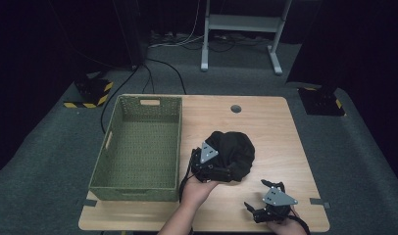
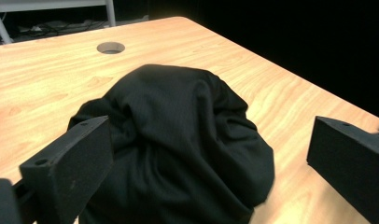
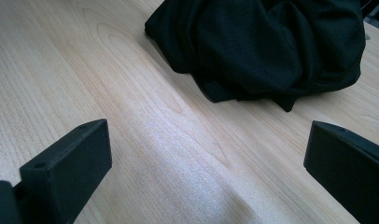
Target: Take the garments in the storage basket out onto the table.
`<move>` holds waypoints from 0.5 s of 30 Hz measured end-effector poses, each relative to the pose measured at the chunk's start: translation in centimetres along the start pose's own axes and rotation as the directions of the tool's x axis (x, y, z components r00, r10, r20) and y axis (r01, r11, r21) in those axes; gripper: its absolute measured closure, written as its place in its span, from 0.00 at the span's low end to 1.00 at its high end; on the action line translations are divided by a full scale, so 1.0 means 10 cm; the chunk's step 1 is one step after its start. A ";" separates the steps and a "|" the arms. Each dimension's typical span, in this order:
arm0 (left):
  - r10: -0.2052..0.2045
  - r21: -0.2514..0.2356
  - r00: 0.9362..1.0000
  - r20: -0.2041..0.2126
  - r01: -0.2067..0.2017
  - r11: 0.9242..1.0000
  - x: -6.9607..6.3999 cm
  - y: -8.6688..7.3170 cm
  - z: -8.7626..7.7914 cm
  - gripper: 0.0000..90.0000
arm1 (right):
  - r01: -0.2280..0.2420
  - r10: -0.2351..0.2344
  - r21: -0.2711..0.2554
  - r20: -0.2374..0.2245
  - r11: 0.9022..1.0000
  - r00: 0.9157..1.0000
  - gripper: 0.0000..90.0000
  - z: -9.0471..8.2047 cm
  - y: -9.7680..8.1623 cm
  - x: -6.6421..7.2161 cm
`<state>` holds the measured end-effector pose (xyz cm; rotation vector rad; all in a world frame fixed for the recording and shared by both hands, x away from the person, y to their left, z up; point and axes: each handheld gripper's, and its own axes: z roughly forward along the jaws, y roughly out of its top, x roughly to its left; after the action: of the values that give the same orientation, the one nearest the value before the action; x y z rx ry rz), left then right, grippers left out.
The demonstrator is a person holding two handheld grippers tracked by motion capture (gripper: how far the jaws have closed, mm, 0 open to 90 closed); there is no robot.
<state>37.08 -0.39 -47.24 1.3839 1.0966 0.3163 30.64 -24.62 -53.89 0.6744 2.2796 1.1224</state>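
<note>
Green basket (image 1: 138, 147) appears from above, beside black cloth (image 1: 234, 152).

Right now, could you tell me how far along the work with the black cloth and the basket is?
Little looks done: the black cloth lies bunched on the table, and the green basket beside it holds nothing. In hand: the left hand-held gripper stands open around the bundle, pads not pressing. The right hand-held gripper waits open over bare wood. Gripping and moving the cloth seemingly remain.
</note>
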 end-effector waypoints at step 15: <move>0.042 0.062 0.998 0.045 -0.045 0.997 -0.14 -0.29 -0.33 0.02 | 0.003 -0.003 -0.002 -0.002 1.000 1.000 0.01 0.00 0.00 0.00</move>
<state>32.70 -0.05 -48.56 1.4658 1.0494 0.2837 30.63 -24.61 -53.89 0.6693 2.2806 1.1238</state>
